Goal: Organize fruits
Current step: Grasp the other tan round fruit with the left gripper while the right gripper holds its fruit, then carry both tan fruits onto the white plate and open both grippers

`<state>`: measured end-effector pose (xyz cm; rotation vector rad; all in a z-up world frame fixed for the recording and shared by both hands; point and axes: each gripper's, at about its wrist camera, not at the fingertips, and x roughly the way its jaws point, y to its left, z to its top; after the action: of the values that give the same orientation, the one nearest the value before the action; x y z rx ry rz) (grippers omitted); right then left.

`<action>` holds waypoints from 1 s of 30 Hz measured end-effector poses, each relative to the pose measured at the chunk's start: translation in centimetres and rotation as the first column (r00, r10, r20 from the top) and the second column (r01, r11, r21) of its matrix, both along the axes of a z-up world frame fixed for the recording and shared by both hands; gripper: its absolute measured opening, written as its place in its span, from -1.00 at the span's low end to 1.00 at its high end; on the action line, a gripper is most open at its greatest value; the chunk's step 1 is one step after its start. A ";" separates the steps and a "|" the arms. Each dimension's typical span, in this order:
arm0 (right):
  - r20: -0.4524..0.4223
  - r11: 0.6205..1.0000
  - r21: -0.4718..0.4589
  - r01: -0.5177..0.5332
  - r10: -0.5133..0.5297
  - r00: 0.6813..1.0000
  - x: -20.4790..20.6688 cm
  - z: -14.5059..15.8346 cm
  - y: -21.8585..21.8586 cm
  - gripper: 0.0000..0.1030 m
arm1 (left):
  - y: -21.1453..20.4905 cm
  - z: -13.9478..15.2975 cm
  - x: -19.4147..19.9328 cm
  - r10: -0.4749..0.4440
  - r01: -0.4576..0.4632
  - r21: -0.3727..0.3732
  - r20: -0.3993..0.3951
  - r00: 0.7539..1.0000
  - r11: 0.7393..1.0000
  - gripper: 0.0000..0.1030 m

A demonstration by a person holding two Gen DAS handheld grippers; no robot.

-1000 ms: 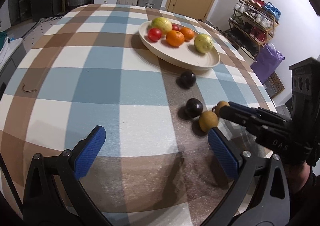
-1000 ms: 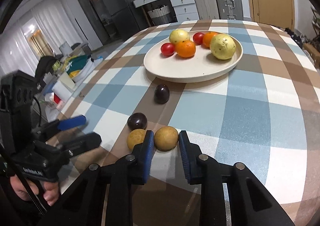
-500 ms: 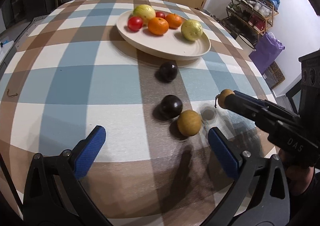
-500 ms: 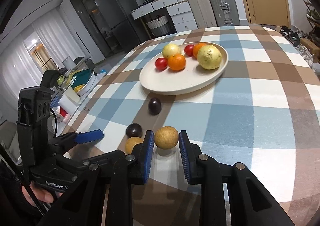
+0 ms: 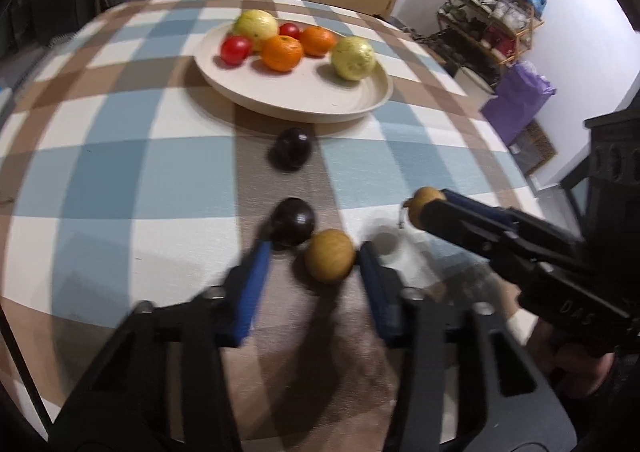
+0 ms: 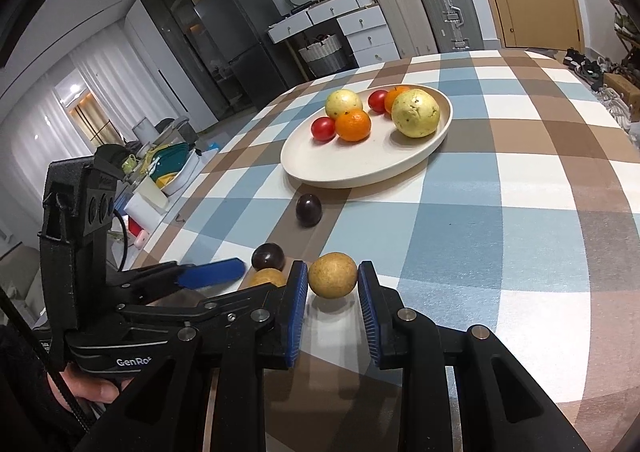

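A cream plate [image 5: 304,100] [image 6: 360,168] holds two yellow-green fruits, two oranges and two red tomatoes. On the checked tablecloth lie two dark plums [image 5: 291,150] [image 5: 293,221] and a brown fruit [image 5: 330,255]. My left gripper [image 5: 310,252] is open, its fingers on either side of that brown fruit and touching the near plum. My right gripper [image 6: 333,284] is shut on a second brown fruit [image 6: 333,275] and holds it above the table; it also shows in the left wrist view [image 5: 425,204].
The round table's edge [image 5: 520,172] curves at the right, with a shoe rack [image 5: 488,40] and purple bag [image 5: 516,104] beyond. Suitcases [image 6: 436,12], drawers and a fridge [image 6: 224,36] stand behind the table.
My left gripper has moved forward and its fingers have narrowed around the brown fruit on the cloth. My right gripper has lifted its brown fruit higher off the table.
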<state>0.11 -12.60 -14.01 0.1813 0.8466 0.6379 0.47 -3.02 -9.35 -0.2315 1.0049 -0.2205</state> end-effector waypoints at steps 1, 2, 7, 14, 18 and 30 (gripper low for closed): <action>-0.001 1.000 0.004 0.000 0.000 1.000 0.0 -0.1 -0.1 -0.49 | -0.1 0.0 0.0 -0.005 0.005 -0.010 -0.005 1.000 1.000 -0.47; 0.000 1.000 0.006 0.001 -0.001 1.000 -0.1 -0.1 -0.2 -0.49 | -0.1 0.0 0.1 -0.008 0.008 -0.020 -0.009 1.000 1.000 -0.55; 0.016 1.000 0.014 0.007 -0.007 1.000 -0.5 0.4 -0.8 -0.49 | -0.3 0.3 -0.2 -0.019 0.018 -0.028 -0.013 1.000 0.999 -0.55; 0.037 1.000 0.028 0.008 -0.009 0.999 -1.5 1.1 -1.3 -0.49 | -0.5 1.9 -1.2 -0.013 0.013 -0.005 0.019 1.000 1.000 -0.55; 0.055 1.000 0.021 -0.002 0.001 0.999 -2.1 1.5 -1.0 -0.49 | -0.4 2.9 -1.6 -0.016 0.015 0.009 0.042 0.999 1.000 -0.55; 0.060 1.000 0.022 -0.010 0.009 0.998 -1.4 2.7 -0.3 -0.49 | 2.3 4.0 -0.5 0.020 -0.019 -0.016 0.074 0.997 1.000 -0.55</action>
<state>-1.27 -12.91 -11.32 0.1773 0.7833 0.6589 -0.06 -0.67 -5.34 -0.2454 0.9273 -0.2181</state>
